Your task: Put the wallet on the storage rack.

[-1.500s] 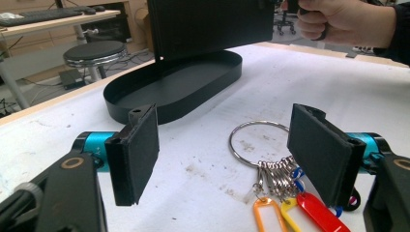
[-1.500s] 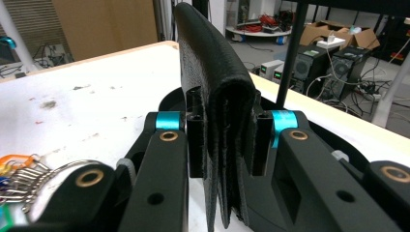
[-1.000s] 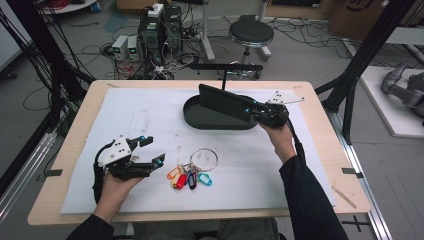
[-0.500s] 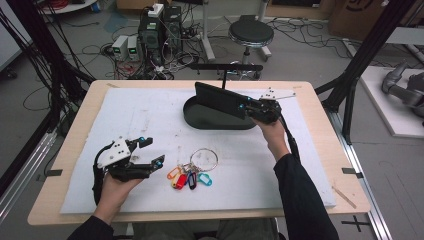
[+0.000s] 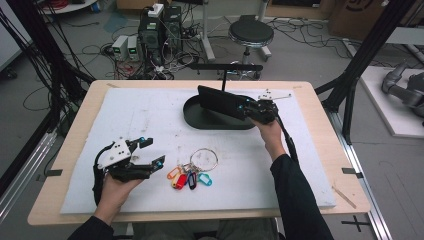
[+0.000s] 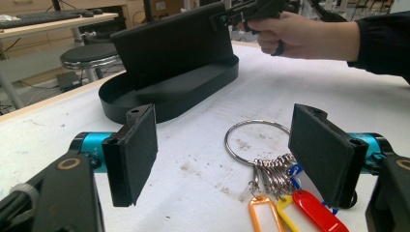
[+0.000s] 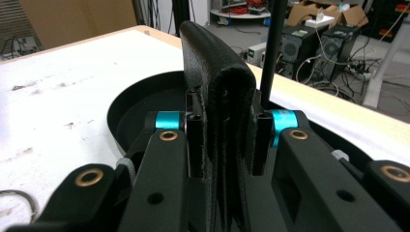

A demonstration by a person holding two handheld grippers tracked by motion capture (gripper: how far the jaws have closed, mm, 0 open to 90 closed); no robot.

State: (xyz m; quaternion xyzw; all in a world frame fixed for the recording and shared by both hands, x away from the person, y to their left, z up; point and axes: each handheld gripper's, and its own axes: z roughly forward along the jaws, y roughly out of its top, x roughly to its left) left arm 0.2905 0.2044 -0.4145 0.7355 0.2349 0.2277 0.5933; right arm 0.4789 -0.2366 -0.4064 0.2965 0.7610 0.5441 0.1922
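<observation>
My right gripper [image 5: 253,110] is shut on one end of a flat black padded case [image 5: 220,101], which it holds on edge over a black oval tray [image 5: 210,121] at the back of the white mat. In the right gripper view the case [image 7: 217,72] stands upright between the pads of that gripper [image 7: 225,130], with the tray [image 7: 140,106] below it. My left gripper [image 5: 152,152] rests at the front left, open and holding nothing. Between its jaws in the left gripper view [image 6: 227,145] lies a metal key ring [image 6: 256,145] with coloured tags [image 5: 187,179].
A white mat [image 5: 150,115] covers most of the wooden table. A thin black stand [image 5: 225,67] rises just behind the tray. Computers, cables and a stool stand on the floor beyond the far edge.
My right gripper has moved left and down with the black case, closer over the tray. The left gripper and the key ring have stayed put.
</observation>
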